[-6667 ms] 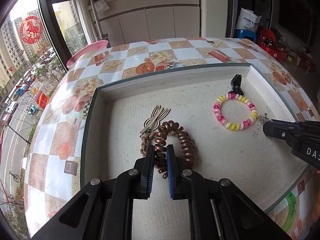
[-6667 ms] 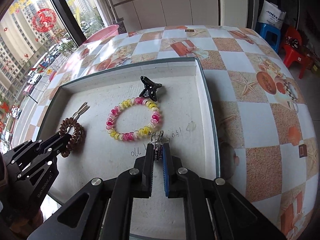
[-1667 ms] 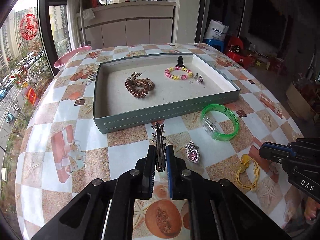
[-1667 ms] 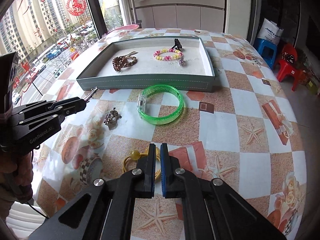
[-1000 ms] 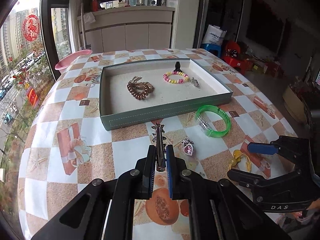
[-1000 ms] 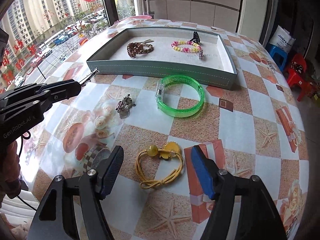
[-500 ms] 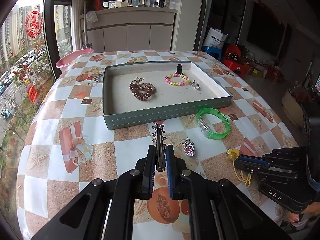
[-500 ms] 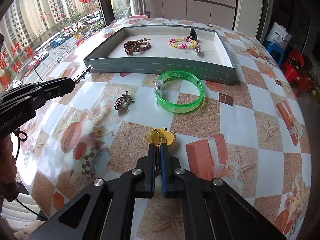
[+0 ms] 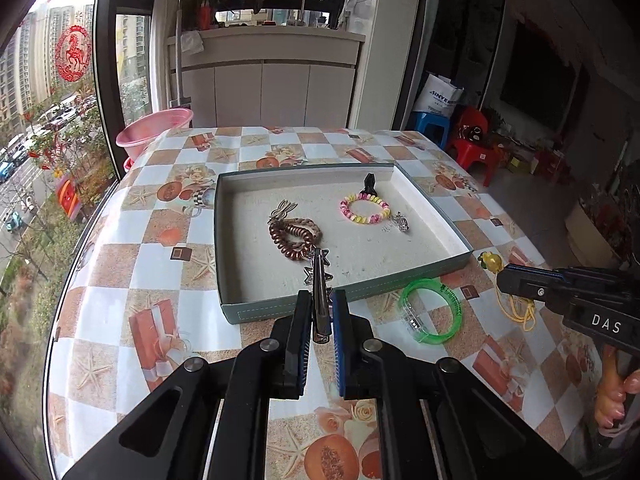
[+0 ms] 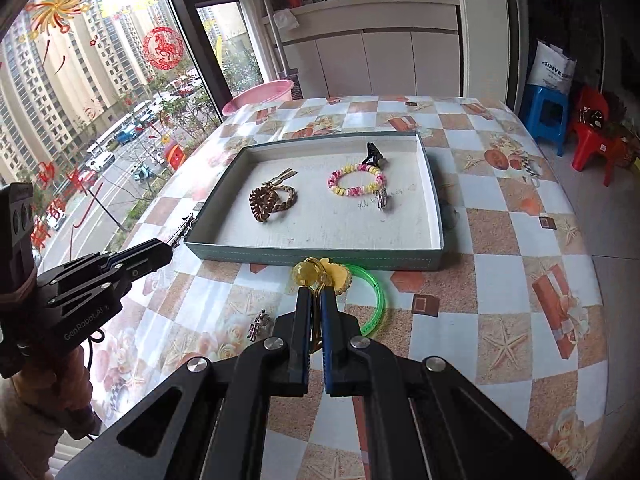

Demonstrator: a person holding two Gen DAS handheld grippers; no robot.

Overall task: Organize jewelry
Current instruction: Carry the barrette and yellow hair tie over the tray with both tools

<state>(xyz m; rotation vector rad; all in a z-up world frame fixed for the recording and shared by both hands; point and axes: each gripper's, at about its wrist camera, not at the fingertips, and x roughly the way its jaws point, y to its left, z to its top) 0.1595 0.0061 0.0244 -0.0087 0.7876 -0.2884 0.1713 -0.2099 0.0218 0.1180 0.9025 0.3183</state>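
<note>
My left gripper (image 9: 319, 300) is shut on a silver star hair clip (image 9: 318, 272), held in the air over the near wall of the grey-green tray (image 9: 428, 194). My right gripper (image 10: 314, 300) is shut on a yellow hair tie with a bead and flower (image 10: 320, 272), lifted off the table; its cord (image 9: 516, 310) dangles below the fingers. In the tray lie a brown spiral hair tie (image 9: 292, 236), a pink-yellow spiral bracelet (image 9: 365, 208), a black claw clip (image 9: 369, 184) and a small silver charm (image 9: 400, 222). A green bangle (image 9: 432, 314) and a heart pendant (image 10: 258, 324) lie on the tablecloth.
The round table (image 9: 132, 264) has a checked tablecloth. A pink basin (image 9: 154, 126) stands at its far left edge by the window. White cabinets (image 9: 264, 94) are behind it. Blue and red stools (image 10: 592, 136) and a paper bag stand on the floor at the right.
The right gripper closed on the yellow hair tie and lifted it off the table toward the tray. The left gripper rose and moved toward the tray with the star clip.
</note>
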